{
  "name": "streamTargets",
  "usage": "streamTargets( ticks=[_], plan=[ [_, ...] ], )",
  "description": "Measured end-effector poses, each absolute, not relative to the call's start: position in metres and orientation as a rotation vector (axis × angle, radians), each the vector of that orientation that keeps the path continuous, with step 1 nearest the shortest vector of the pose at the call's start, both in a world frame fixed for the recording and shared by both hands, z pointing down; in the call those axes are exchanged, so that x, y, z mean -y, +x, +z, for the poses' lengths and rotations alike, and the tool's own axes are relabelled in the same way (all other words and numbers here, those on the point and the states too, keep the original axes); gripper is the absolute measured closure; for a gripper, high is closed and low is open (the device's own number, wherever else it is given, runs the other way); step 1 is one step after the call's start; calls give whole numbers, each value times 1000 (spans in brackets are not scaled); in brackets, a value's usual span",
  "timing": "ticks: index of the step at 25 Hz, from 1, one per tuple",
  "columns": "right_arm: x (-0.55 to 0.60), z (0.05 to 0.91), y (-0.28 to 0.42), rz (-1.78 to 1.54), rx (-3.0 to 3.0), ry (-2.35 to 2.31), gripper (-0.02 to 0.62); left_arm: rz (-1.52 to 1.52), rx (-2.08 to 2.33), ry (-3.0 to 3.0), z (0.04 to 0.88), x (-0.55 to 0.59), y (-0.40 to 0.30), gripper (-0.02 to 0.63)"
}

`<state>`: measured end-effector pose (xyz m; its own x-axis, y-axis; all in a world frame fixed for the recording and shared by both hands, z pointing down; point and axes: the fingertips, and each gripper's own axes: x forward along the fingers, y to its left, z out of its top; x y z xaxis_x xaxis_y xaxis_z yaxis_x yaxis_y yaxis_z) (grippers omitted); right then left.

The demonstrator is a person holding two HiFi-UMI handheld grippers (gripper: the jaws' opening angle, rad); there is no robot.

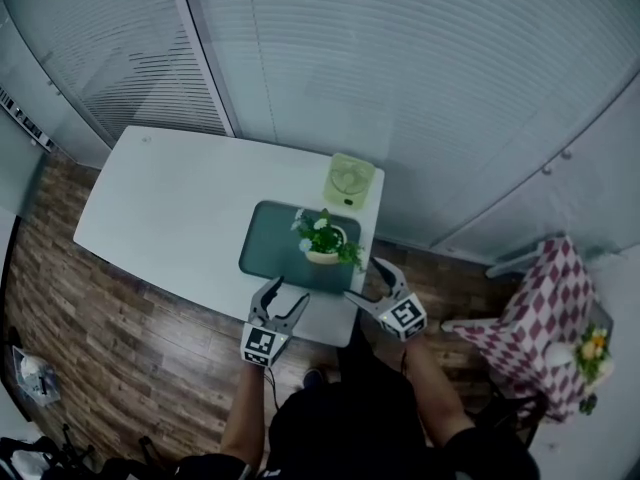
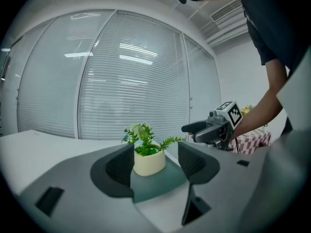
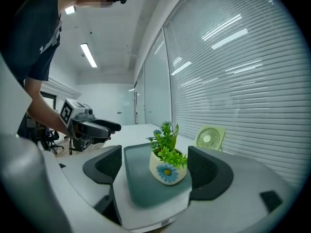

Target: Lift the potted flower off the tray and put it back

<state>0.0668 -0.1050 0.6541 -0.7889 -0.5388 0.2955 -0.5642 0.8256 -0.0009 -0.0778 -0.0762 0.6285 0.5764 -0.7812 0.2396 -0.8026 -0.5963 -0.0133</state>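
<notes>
Two grippers (image 1: 289,290) (image 1: 361,277), one potted flower (image 1: 325,242), one tray (image 1: 265,245).

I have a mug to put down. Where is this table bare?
The white table is bare across its left half, up to the dark green tray; the tray's left part is free too. Crowded at right: the cream-potted flower, pale green fan behind it, left gripper and right gripper in front.

My left gripper (image 1: 287,294) is extended forward, jaws wide apart. My right gripper (image 1: 365,280) is level with it and near it, jaws equally apart. Both angle inward. My left forearm (image 1: 240,420) and right forearm (image 1: 428,373) reach forward.
</notes>
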Motion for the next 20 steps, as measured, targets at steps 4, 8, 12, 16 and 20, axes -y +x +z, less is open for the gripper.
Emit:
streamTargets(
  ticks=[4, 8, 12, 16, 20],
  plan=[
    [94, 640, 69, 108, 2718, 903, 207, 328, 1359, 2715, 621, 66, -79, 327],
    [84, 638, 70, 86, 2706, 917, 207, 312, 1364, 2721, 615, 59, -80, 327],
    [76, 625, 74, 62, 2720, 950, 207, 301, 1380, 2723, 610, 49, -80, 327],
    [73, 610, 78, 27, 2732, 971, 207, 290, 1391, 2737, 599, 44, -81, 327],
    [63, 601, 76, 19, 2731, 981, 207, 236, 1431, 2724, 582, 34, -86, 327]
  ],
)
